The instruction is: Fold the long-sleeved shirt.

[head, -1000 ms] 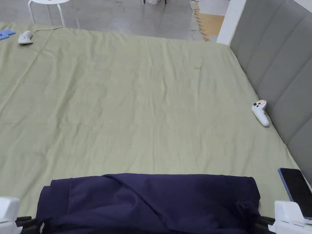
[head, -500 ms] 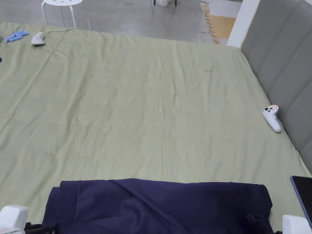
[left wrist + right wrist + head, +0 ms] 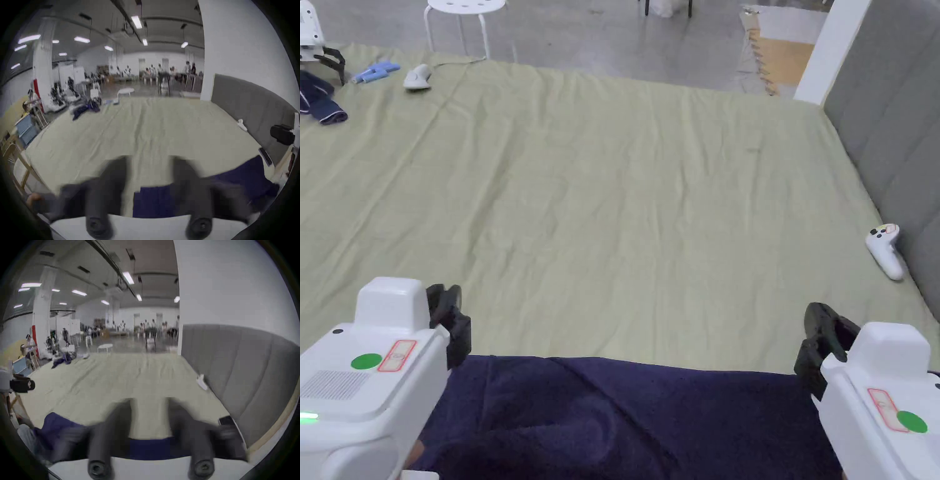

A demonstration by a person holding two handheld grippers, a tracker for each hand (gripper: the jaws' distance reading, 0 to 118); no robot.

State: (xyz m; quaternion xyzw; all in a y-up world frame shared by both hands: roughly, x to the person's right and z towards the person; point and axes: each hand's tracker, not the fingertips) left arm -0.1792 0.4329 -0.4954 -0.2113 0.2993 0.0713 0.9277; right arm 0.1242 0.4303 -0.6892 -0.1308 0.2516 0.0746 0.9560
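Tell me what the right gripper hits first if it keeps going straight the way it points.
Probably nothing close: the right gripper, jaws open, points over the shirt across bare sheet. Depth is unclear.

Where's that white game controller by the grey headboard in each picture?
Head view: controller at the right edge, beside the headboard.
Left gripper view: small, far right.
Right gripper view: blurred, right of centre.
Shared landmark: the headboard, right of the controller in every view.

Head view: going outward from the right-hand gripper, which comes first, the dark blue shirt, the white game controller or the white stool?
From the right gripper:
1. Dark blue shirt, just beside it, near edge.
2. White controller, by the grey headboard on the right.
3. White stool, far left, beyond the bed.
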